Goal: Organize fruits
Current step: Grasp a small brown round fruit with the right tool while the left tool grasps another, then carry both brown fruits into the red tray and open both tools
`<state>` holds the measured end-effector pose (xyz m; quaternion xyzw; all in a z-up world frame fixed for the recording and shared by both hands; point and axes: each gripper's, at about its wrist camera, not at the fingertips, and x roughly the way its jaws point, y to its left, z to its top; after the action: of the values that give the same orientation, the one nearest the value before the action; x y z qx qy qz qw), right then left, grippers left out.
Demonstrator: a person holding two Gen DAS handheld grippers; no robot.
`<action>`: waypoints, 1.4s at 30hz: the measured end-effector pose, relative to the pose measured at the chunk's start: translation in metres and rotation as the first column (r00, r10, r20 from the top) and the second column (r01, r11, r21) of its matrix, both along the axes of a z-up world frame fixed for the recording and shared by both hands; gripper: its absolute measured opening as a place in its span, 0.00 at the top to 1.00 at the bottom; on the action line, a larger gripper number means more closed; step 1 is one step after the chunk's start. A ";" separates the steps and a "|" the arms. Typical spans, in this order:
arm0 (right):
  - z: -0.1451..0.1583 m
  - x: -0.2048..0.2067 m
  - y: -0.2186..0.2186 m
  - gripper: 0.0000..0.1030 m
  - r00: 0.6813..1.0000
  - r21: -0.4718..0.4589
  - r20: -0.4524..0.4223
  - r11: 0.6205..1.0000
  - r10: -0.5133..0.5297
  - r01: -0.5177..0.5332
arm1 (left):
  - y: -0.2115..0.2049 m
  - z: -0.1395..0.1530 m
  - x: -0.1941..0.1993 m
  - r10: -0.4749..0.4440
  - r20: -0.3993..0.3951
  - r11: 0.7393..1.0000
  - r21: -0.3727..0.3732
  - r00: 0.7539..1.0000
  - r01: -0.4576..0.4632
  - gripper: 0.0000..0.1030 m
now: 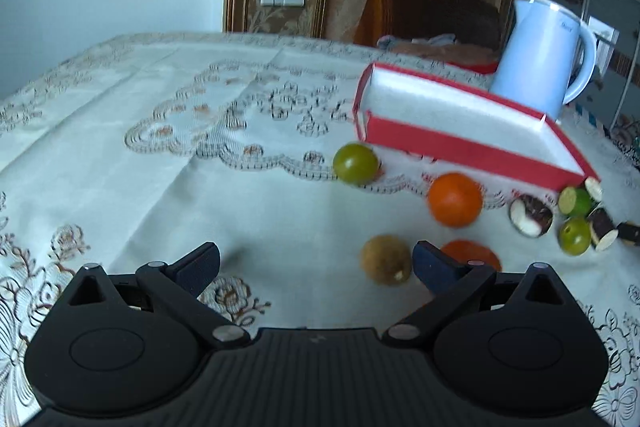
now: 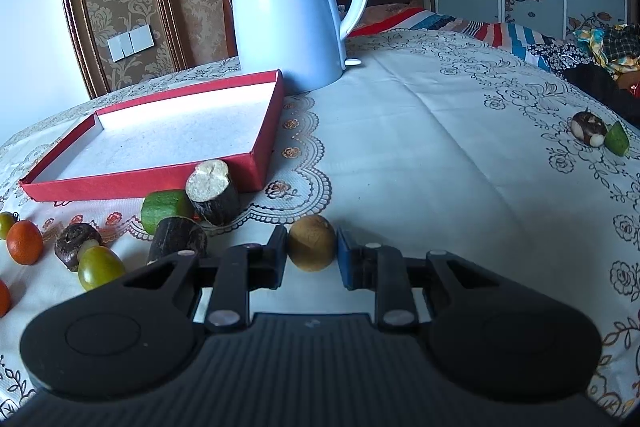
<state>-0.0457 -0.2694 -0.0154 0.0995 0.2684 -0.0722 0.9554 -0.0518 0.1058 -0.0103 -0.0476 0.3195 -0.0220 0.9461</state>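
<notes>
In the right wrist view my right gripper (image 2: 312,249) is shut on a small round brown fruit (image 2: 312,242), low over the tablecloth. To its left lie dark cut pieces (image 2: 212,187), a green piece (image 2: 164,207), a green fruit (image 2: 100,267) and an orange (image 2: 24,241), in front of the empty red tray (image 2: 100,189). In the left wrist view my left gripper (image 1: 316,263) stands open with nothing between its fingers. Another brown fruit (image 1: 386,259) lies just inside its right finger (image 1: 436,265). Beyond are an orange (image 1: 455,199), a green fruit (image 1: 356,163) and the red tray (image 1: 460,147).
A white kettle (image 2: 288,7) stands behind the tray, also in the left wrist view as the kettle (image 1: 544,55). A dark piece (image 2: 588,129) and a green piece (image 2: 616,139) lie far right. More cut pieces (image 1: 532,215) cluster by the tray's near corner.
</notes>
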 end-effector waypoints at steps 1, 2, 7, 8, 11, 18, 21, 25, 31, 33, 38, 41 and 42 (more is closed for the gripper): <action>0.000 0.000 0.000 0.76 1.000 -0.002 0.000 1.000 -0.001 0.001 | -0.001 -0.001 0.000 0.000 0.001 1.000 0.011 1.000 0.000 0.00; 0.000 0.000 0.000 0.76 1.000 -0.002 0.000 1.000 -0.002 0.002 | -0.003 -0.001 -0.001 -0.003 0.005 1.000 0.024 1.000 0.003 0.00; 0.000 0.000 0.000 0.76 1.000 0.000 0.000 1.000 -0.001 0.001 | -0.014 0.001 0.003 -0.026 -0.003 0.995 0.094 1.000 0.026 0.00; 0.000 0.000 0.000 0.76 1.000 -0.001 0.000 1.000 -0.001 0.001 | -0.017 0.001 0.005 -0.035 -0.011 0.993 0.111 0.999 0.036 0.00; 0.000 0.000 0.000 0.76 1.000 0.000 0.000 1.000 -0.001 0.001 | -0.026 -0.002 0.015 -0.031 -0.052 0.985 0.169 0.998 0.039 0.00; 0.000 0.000 0.000 0.76 1.000 0.002 0.001 1.000 -0.001 0.001 | -0.024 0.000 0.019 -0.030 -0.010 0.989 0.144 0.999 0.032 0.06; 0.000 0.000 0.000 0.76 1.000 0.001 -0.001 1.000 -0.001 0.001 | -0.024 0.002 0.018 -0.068 0.002 0.990 0.120 0.998 0.067 0.21; 0.000 0.000 0.000 0.76 1.000 0.001 0.000 1.000 -0.001 0.001 | -0.030 0.001 0.019 -0.103 0.012 0.985 0.139 0.995 0.100 0.39; 0.000 0.001 0.000 0.76 1.000 -0.002 -0.001 1.000 -0.002 0.002 | -0.031 -0.001 0.020 -0.109 0.000 0.985 0.135 0.994 0.108 0.59; 0.000 0.001 0.001 0.76 1.000 -0.004 0.000 1.000 -0.002 0.002 | -0.033 0.000 0.019 -0.130 0.001 0.982 0.136 0.991 0.129 0.68; 0.000 -0.001 0.001 0.76 1.000 -0.012 0.002 1.000 -0.006 0.006 | -0.035 0.002 0.019 -0.135 0.001 0.981 0.140 0.991 0.134 0.70; 0.001 -0.002 0.002 0.76 1.000 -0.019 0.007 1.000 -0.001 0.001 | -0.032 0.006 0.018 -0.126 0.007 0.985 0.118 0.992 0.124 0.70; 0.001 -0.003 0.002 0.76 1.000 -0.020 0.012 1.000 0.001 -0.001 | -0.031 0.009 0.017 -0.125 0.014 0.986 0.115 0.992 0.123 0.70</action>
<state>-0.0485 -0.2671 -0.0142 0.0902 0.2622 -0.0740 0.9580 -0.0353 0.0747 -0.0008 0.0265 0.3125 -0.0631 0.9475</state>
